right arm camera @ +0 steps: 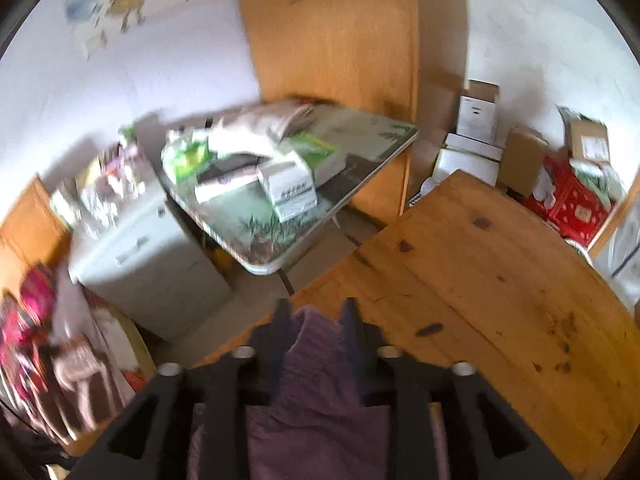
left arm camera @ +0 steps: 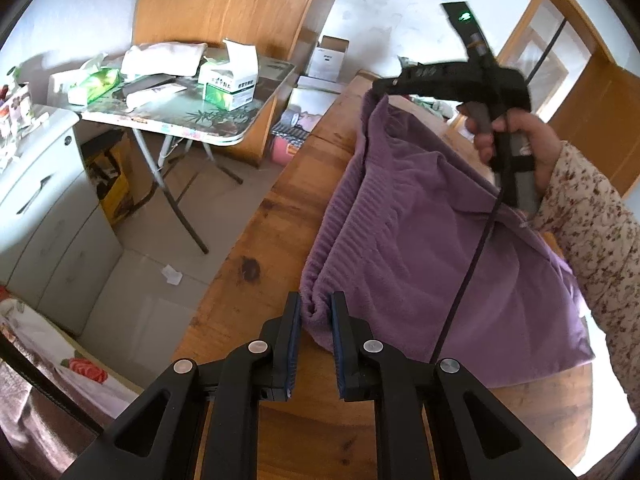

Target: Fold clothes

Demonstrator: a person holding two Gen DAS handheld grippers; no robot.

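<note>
Left wrist view: I hold the purple garment (left arm camera: 440, 248) pinched at a ribbed corner in the left gripper (left arm camera: 316, 312), the right gripper (right arm camera: 316, 316) clenched on another, over the table (left arm camera: 248, 264); I keep the edge taut and lower both evenly.

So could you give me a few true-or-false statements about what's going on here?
1. Both grippers grip the purple garment. True: the left gripper and the right gripper each pinch its cloth.
2. The garment is green. False: purple.
3. The wooden table carries the garment. True.
4. The folding table is bare. False: boxes and packets cover it.
5. The right hand is gloved. False: bare.
</note>
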